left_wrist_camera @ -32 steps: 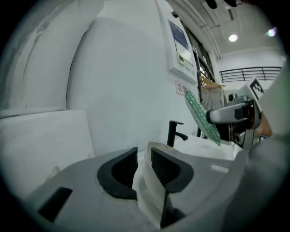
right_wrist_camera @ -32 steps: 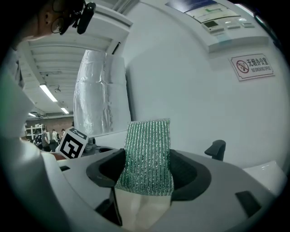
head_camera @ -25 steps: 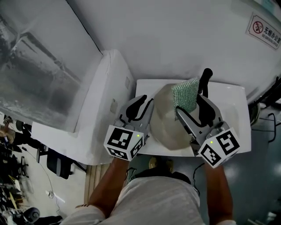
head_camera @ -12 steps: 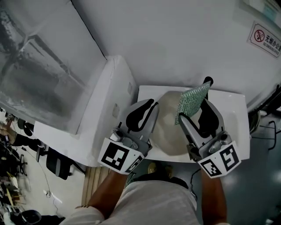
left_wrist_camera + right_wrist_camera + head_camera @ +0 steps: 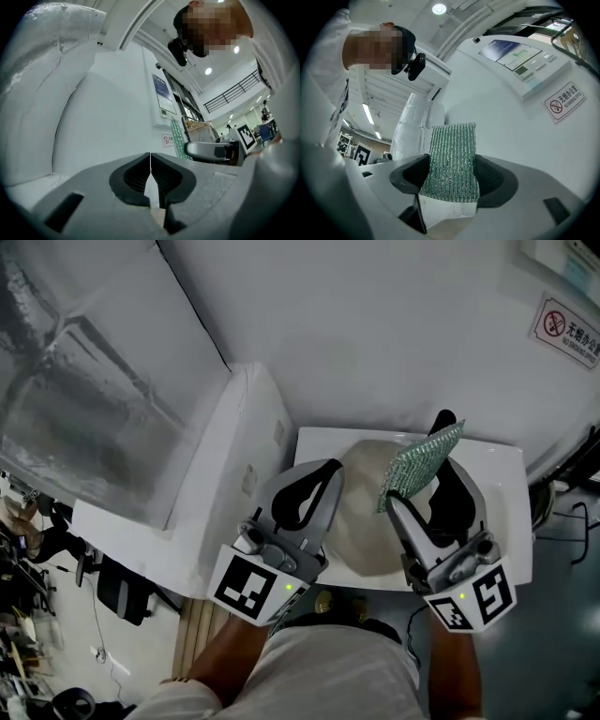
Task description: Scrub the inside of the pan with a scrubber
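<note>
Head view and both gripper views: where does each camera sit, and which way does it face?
Head view: on the person's head, facing steeply down at the pan, left gripper, right gripper, both forearms.
Left gripper view: on the left gripper, facing up the wall along jaws just closed on nothing; person's head above.
Right gripper view: on that gripper, along jaws clamping the scrubber; head upper left.
Shared: no-smoking sign.

Pan on the table, between left gripper and right gripper — scrubber in the right one, over the pan.
</note>
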A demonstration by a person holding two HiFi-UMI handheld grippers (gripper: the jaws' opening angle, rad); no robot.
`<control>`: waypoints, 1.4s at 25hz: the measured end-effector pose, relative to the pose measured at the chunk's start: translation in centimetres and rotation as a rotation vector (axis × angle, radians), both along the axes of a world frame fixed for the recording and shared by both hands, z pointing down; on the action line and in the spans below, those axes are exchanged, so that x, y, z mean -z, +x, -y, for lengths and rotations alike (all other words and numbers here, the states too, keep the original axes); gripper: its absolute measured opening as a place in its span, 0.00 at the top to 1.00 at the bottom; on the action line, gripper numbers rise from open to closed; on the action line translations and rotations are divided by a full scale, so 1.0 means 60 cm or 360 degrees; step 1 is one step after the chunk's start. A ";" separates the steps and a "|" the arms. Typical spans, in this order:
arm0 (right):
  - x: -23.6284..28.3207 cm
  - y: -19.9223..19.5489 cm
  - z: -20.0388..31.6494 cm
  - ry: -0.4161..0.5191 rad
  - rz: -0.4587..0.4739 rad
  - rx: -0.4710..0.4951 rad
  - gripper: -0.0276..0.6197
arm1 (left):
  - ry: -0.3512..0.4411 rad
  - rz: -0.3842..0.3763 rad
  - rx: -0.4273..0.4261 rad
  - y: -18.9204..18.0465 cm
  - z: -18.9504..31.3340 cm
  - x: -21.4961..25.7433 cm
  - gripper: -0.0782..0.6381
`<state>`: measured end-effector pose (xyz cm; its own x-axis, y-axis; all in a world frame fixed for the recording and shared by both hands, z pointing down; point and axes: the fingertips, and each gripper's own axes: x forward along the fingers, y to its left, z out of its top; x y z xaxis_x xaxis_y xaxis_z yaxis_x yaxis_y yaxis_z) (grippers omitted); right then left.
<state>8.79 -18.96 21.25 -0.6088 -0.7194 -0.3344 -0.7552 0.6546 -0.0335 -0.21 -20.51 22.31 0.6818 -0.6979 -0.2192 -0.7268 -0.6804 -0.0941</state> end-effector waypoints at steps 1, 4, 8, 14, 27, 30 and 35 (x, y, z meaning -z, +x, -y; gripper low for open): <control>0.002 0.000 -0.001 0.0006 0.0000 -0.0005 0.49 | -0.0003 0.0001 -0.0006 0.000 -0.001 0.000 0.86; 0.007 -0.002 -0.004 0.0022 -0.0006 -0.0019 0.49 | 0.0004 0.0003 -0.0023 0.002 -0.006 0.000 0.87; 0.006 -0.008 -0.008 0.0035 -0.0044 -0.0034 0.49 | 0.0007 0.0005 -0.0042 0.005 -0.011 -0.001 0.87; -0.001 -0.015 -0.011 0.0019 -0.0062 -0.0048 0.49 | -0.0003 0.0013 -0.0053 0.007 -0.012 -0.004 0.87; -0.004 -0.019 -0.011 0.0009 -0.0073 -0.0052 0.49 | -0.0007 0.0007 -0.0060 0.007 -0.013 -0.003 0.87; -0.006 -0.019 -0.011 0.0002 -0.0074 -0.0053 0.49 | -0.0011 0.0009 -0.0061 0.006 -0.013 -0.005 0.87; -0.007 -0.020 -0.013 -0.0005 -0.0078 -0.0052 0.49 | -0.0016 0.0015 -0.0070 0.007 -0.015 -0.005 0.87</control>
